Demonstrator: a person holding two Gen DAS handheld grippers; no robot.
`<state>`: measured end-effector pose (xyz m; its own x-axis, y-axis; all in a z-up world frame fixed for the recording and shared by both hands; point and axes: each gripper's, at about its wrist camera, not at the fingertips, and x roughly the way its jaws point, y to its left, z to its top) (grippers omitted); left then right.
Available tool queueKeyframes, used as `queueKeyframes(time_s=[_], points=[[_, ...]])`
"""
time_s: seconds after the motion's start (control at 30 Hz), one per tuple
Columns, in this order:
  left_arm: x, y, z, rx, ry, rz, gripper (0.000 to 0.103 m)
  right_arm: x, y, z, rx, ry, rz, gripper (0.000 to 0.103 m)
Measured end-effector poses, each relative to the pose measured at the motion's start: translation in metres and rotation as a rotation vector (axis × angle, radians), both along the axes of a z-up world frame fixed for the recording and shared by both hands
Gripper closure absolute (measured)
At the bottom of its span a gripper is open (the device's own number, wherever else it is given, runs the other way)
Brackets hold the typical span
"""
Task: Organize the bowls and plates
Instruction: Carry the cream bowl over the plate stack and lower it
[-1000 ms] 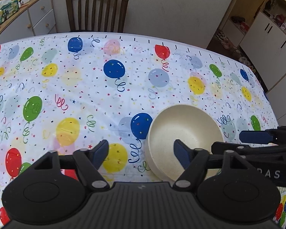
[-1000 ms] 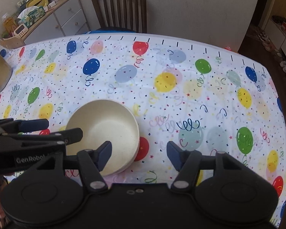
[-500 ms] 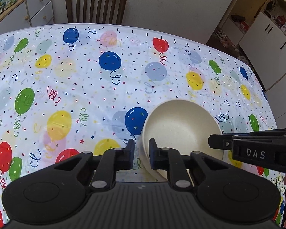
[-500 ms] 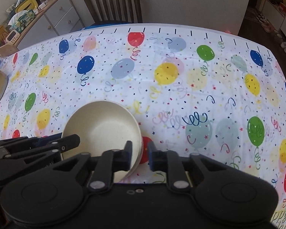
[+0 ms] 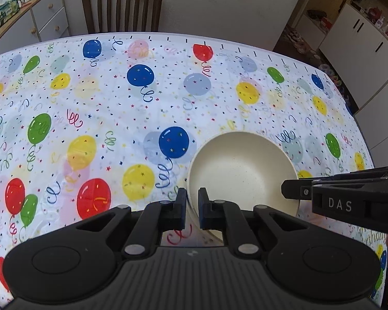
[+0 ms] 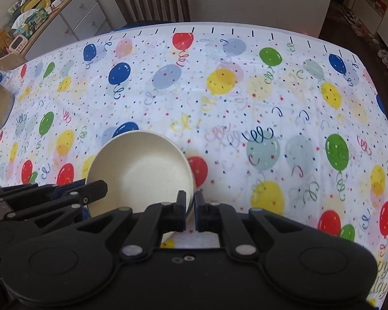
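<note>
cream bowl [image 5: 241,170]: on desk [image 5: 116,103] with balloon-print cloth, near its front edge. left gripper [image 5: 192,208]: fingers clamped on bowl's left rim. right gripper [image 6: 190,210]: fingers clamped on bowl's right rim.

We're in a home dining rm: table [image 5: 168,98] w/ balloon party cloth, wood chair [image 5: 121,2], cluttered drawer unit [image 6: 64,23], white cabinets [image 5: 362,49] by a doorway.

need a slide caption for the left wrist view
Left gripper shut on the near-left rim of a cream bowl on a balloon tablecloth, right gripper at the opposite rim.
</note>
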<state>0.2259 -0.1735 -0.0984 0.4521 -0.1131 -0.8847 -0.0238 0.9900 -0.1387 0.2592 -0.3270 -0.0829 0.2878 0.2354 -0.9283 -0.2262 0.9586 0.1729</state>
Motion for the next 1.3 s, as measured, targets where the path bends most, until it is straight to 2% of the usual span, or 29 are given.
queueKeyframes(time_s=[0.53, 0.97, 1.3], points=[[-0.078, -0.030, 0.038, -0.005, -0.003, -0.032, 0.094, -0.076, -0.035, 0.039, 0.015, -0.002, 0.021, 0.098], [-0.147, -0.051, 0.059, 0.023, -0.009, -0.019, 0.094, -0.140, -0.052, 0.057, 0.043, -0.009, 0.082, 0.097], [-0.194, -0.055, 0.062, 0.026, 0.000, 0.029, 0.094, -0.178, -0.059, 0.057, 0.079, 0.014, 0.133, 0.096]])
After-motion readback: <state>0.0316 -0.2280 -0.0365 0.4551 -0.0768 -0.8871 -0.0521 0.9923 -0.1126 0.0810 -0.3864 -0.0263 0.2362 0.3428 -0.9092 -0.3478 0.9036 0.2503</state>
